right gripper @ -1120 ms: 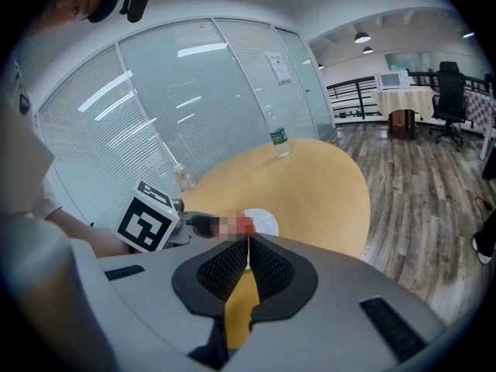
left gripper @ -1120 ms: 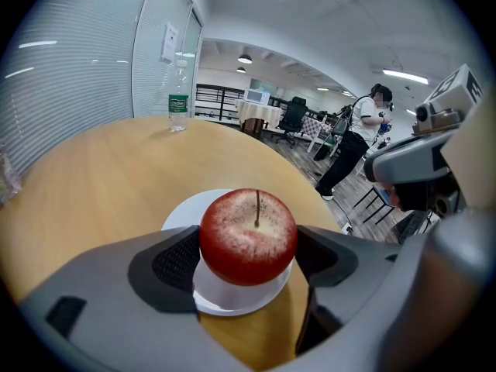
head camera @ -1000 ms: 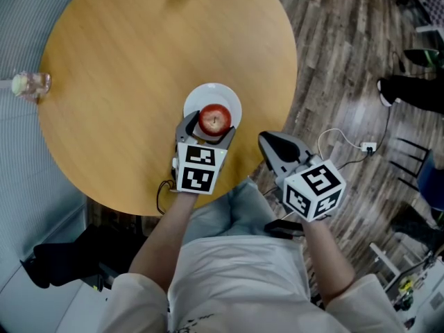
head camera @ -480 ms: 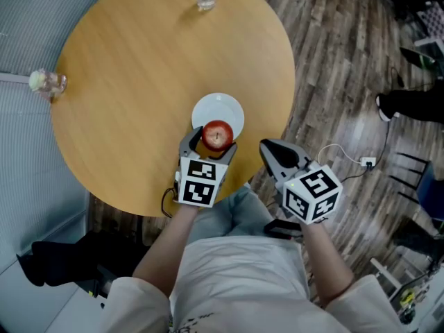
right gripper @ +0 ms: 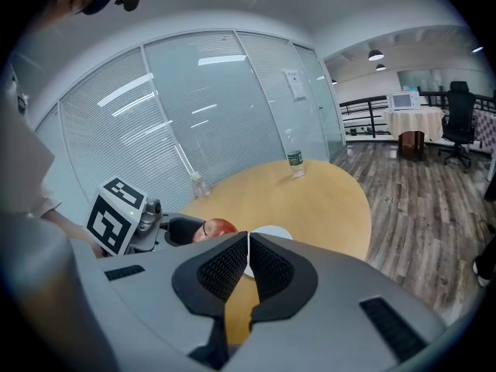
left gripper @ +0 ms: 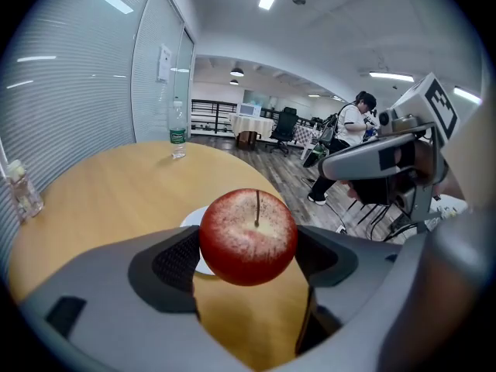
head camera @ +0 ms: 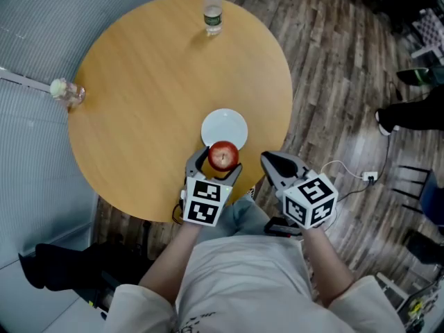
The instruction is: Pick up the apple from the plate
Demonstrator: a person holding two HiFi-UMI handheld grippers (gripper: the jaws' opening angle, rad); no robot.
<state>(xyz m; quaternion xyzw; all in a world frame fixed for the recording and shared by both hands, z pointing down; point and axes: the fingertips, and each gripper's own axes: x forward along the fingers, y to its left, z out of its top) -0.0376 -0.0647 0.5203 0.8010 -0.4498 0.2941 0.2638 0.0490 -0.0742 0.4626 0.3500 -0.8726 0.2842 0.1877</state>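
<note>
A red apple (head camera: 223, 155) (left gripper: 249, 237) is held clear of the round wooden table (head camera: 139, 96), with my left gripper (head camera: 220, 164) (left gripper: 249, 256) shut on it at both sides. Just beyond the apple the white plate (head camera: 225, 127) (left gripper: 195, 222) lies bare on the table. My right gripper (head camera: 272, 164) (right gripper: 248, 263) is shut with nothing between its pads, off the table's near right edge. From the right gripper view the apple (right gripper: 221, 227) shows at the left, beside the left gripper's marker cube.
A water bottle (head camera: 213, 16) (left gripper: 177, 135) stands at the table's far edge. A small clear jar (head camera: 67, 91) (left gripper: 23, 192) sits at the left edge. White cables (head camera: 347, 151) lie on the wood floor at right. A person (left gripper: 350, 138) sits among office chairs beyond.
My left gripper has lifted the apple off the plate and drawn it back toward the person. The plate is now bare. The right gripper has stayed shut in its place.
</note>
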